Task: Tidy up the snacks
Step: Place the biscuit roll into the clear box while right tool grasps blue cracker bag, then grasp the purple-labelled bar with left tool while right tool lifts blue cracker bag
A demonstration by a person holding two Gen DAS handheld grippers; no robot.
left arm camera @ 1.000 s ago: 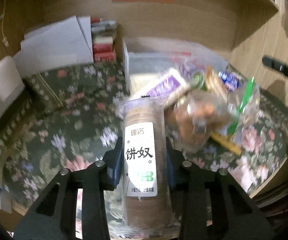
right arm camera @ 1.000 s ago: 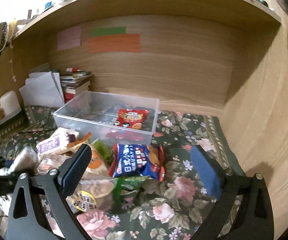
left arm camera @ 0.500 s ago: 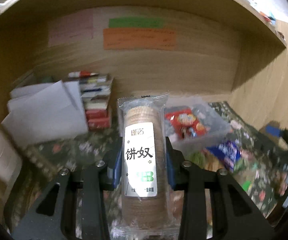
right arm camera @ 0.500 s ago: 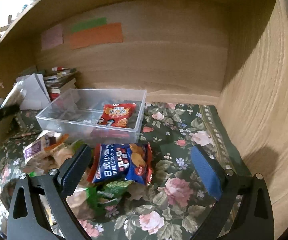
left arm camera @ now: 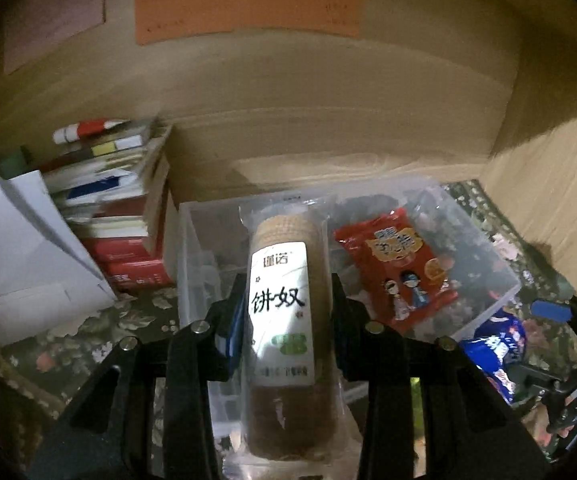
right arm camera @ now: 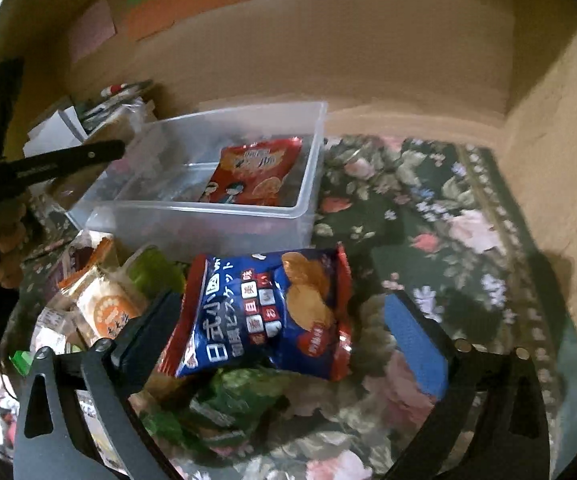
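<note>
My left gripper [left arm camera: 284, 292] is shut on a clear-wrapped biscuit roll [left arm camera: 282, 308] with a white label, held over the near left part of the clear plastic bin [left arm camera: 500, 276]. A red snack packet [left arm camera: 400, 272] lies in the bin; it also shows in the right wrist view [right arm camera: 254, 174]. My right gripper [right arm camera: 288, 320] is open, its fingers on either side of a blue snack bag [right arm camera: 264, 316] that lies on top of the snack pile in front of the bin [right arm camera: 308, 200]. The left gripper's arm [right arm camera: 48, 164] shows at the left of that view.
More packets lie in the pile: an orange-and-white one [right arm camera: 104, 308] and green ones [right arm camera: 228, 404]. A book stack [left arm camera: 116, 216] and white paper [left arm camera: 20, 260] stand left of the bin. Wooden walls close the back and right. A floral cloth [right arm camera: 448, 220] covers the desk.
My left gripper has carried the biscuit roll from the pile forward to over the bin. My right gripper has come down and closer, and now straddles the blue bag.
</note>
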